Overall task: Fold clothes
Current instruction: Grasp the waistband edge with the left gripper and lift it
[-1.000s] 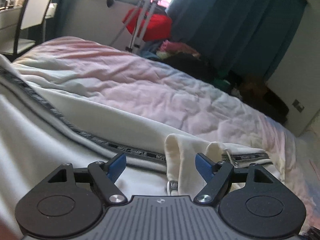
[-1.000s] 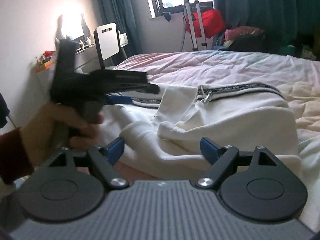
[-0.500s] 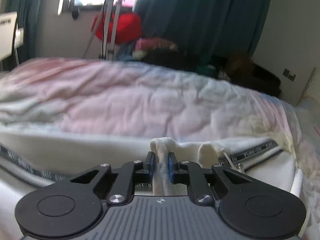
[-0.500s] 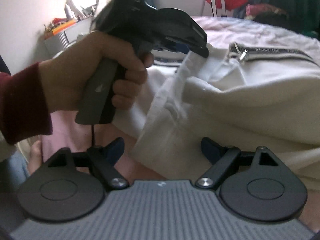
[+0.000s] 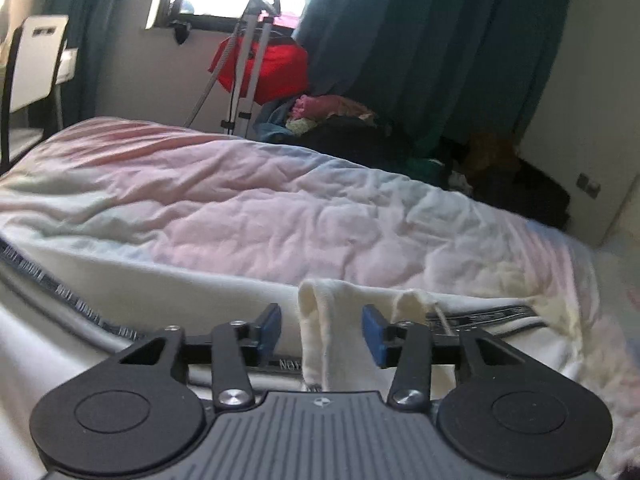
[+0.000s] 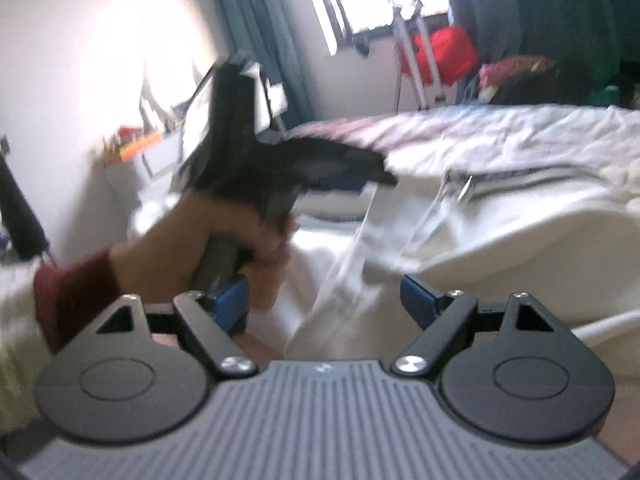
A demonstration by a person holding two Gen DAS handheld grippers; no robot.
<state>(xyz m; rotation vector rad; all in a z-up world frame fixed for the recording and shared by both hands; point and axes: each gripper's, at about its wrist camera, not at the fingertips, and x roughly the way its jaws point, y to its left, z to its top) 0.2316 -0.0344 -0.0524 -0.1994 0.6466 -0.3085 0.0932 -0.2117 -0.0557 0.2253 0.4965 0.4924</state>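
Note:
A white zip-up garment (image 5: 168,280) with a black lettered zipper band (image 5: 72,304) lies on the bed; it also shows in the right wrist view (image 6: 500,232). A raised cream fold of it (image 5: 320,320) stands between the blue pads of my left gripper (image 5: 321,332), which is open and not touching it. My right gripper (image 6: 324,300) is open and empty, low over the garment's near edge. The left gripper, held in a hand, shows blurred in the right wrist view (image 6: 288,164).
The pink and white quilt (image 5: 260,208) covers the bed. Beyond it are a red bag on a metal stand (image 5: 260,64), a pile of clothes (image 5: 336,120), dark curtains and a white chair (image 5: 32,64) at the left. A desk (image 6: 136,156) stands by the wall.
My left gripper, shut on the cream fold half a second ago, has opened and let it go. The left gripper has pulled back and down in the right wrist view.

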